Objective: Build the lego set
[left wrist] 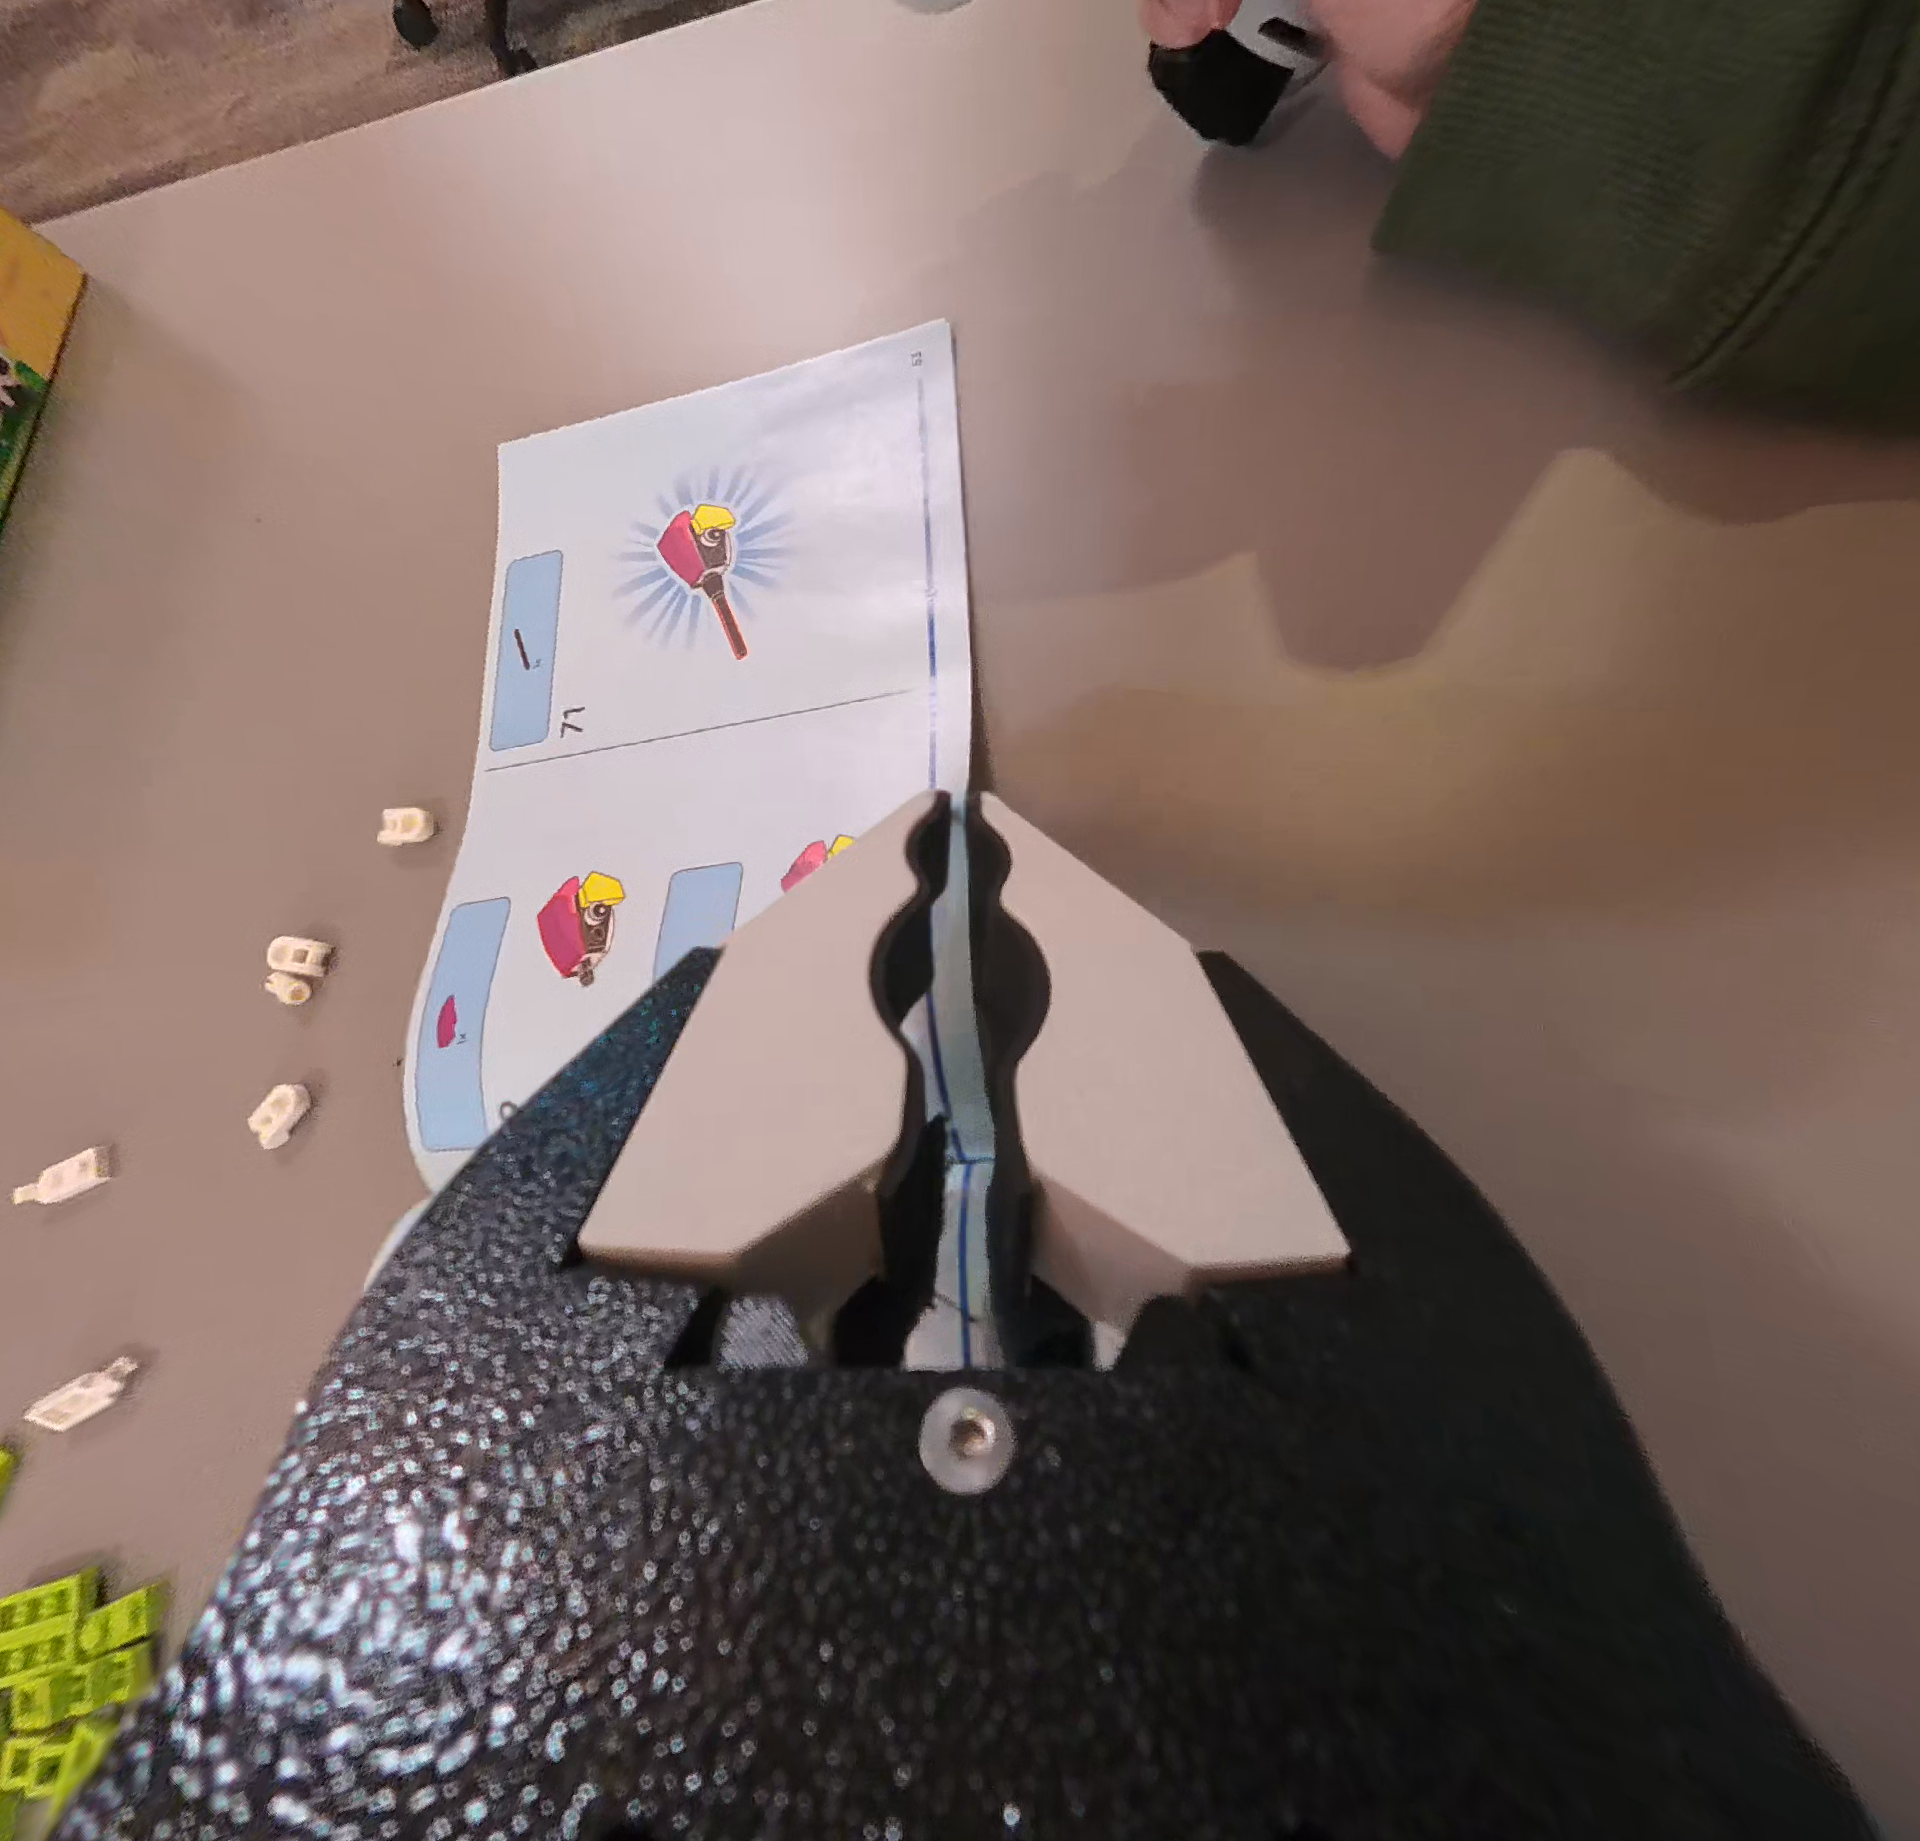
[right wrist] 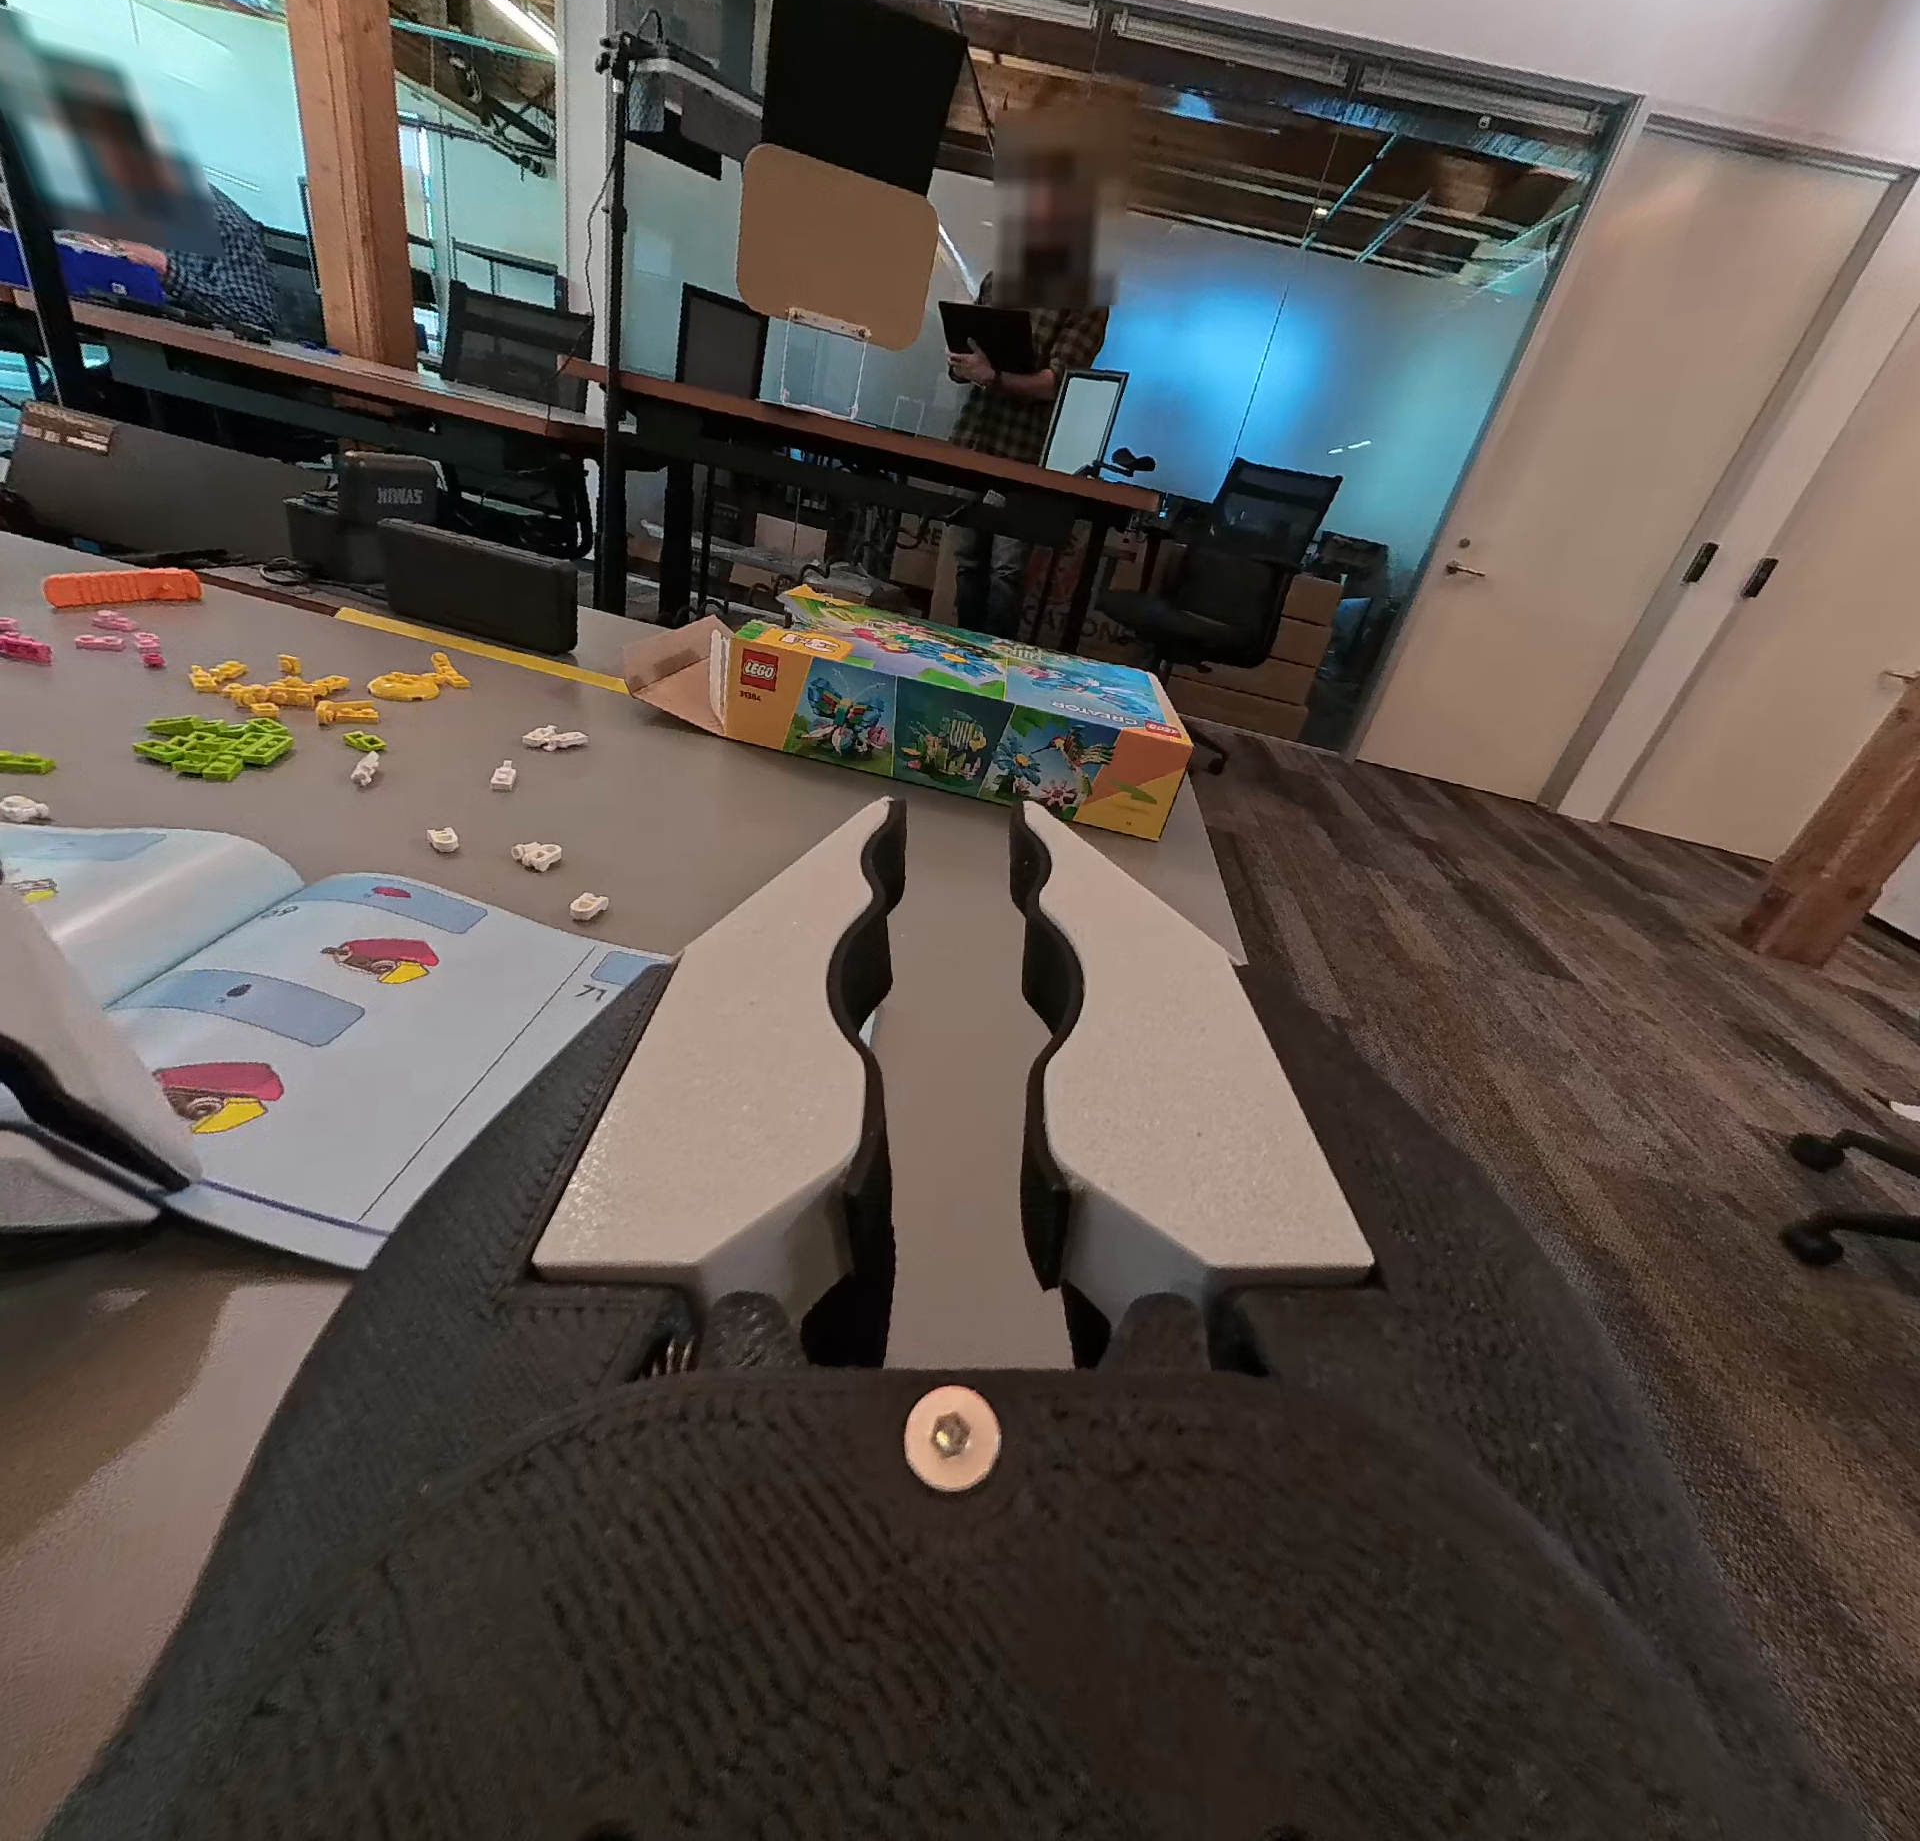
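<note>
Between my left gripper's clenched jaws stands the instruction booklet's page edge; its long axis runs straight ahead along my fingers, across the grey table. My right gripper hovers released, aimed at the lego box.

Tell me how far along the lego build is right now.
Done: the box is opened and bricks are sorted by colour, such as the lime pieces and yellow pieces. In hand: the left gripper pinches a page of the instruction booklet; the right gripper is open, holding nothing. Left: no assembled model is visible, so the building itself.
</note>
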A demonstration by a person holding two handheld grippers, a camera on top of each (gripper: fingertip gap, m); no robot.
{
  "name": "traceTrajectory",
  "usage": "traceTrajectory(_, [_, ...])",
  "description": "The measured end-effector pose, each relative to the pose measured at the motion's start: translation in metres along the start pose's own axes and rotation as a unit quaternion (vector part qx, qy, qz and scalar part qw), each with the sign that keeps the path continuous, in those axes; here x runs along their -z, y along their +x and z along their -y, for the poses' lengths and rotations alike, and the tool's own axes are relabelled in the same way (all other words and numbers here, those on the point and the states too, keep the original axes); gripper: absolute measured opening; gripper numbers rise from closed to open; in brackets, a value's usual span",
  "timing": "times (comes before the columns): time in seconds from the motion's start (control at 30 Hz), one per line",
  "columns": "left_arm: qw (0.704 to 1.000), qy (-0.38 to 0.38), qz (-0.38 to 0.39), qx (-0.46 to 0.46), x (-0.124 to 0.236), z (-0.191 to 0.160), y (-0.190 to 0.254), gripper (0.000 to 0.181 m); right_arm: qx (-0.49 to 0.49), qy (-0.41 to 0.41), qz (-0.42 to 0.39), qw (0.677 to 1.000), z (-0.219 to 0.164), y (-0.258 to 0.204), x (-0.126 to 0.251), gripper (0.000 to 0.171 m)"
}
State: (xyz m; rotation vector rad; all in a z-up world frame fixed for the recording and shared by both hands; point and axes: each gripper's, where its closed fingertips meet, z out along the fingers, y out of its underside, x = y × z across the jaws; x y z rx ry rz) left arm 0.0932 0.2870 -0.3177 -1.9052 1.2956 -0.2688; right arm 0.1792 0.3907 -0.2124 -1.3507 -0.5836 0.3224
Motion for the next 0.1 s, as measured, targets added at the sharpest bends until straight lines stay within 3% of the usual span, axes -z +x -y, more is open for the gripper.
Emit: traceTrajectory(0.1, [0.999,0.008,-0.012,0.035,-0.0001,-0.0002,-0.0015,0.000,0.000,0.000,0.000,1.000,0.0000,-0.0001,0.0001,0.018])
